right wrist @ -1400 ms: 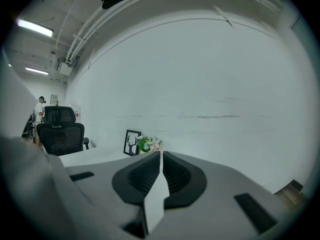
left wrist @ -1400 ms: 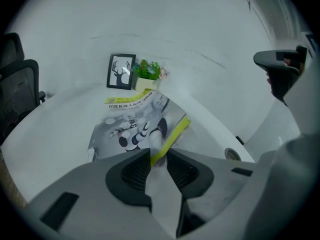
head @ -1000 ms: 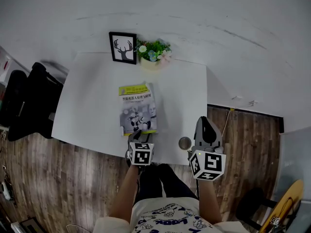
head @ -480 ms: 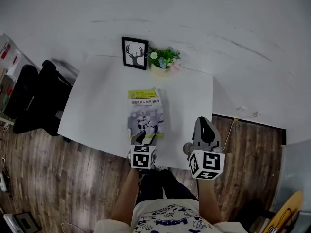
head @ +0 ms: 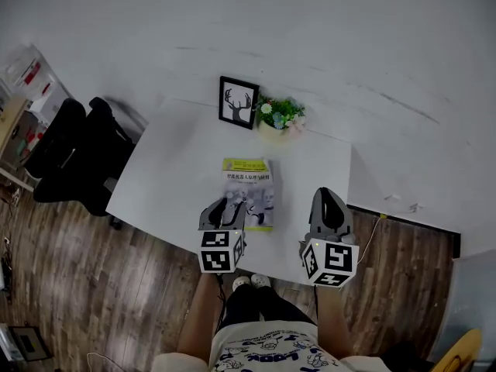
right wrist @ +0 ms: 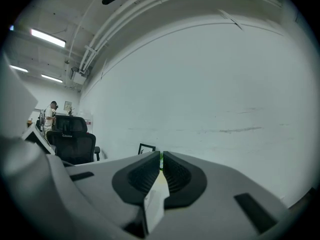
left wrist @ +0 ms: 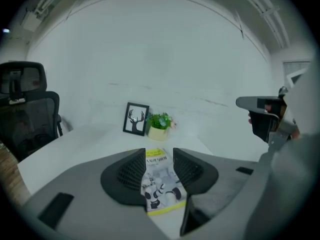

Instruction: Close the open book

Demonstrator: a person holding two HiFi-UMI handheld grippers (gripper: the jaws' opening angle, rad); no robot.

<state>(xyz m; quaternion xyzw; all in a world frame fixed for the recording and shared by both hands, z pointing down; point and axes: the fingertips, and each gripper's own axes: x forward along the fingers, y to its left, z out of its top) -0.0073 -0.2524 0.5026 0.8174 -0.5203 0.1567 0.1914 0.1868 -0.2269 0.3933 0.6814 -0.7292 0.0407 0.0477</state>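
Head view shows the book closed near the table's front edge, left gripper above it, empty jaws apart but closing, right gripper pinched together and empty; a careless dip could snag the cover.

Closed book lying flat, front cover up.
It has a yellow-green band across the top and a pale robot picture below. It rests on the white table, about midway across and towards the near edge, spine on the left.
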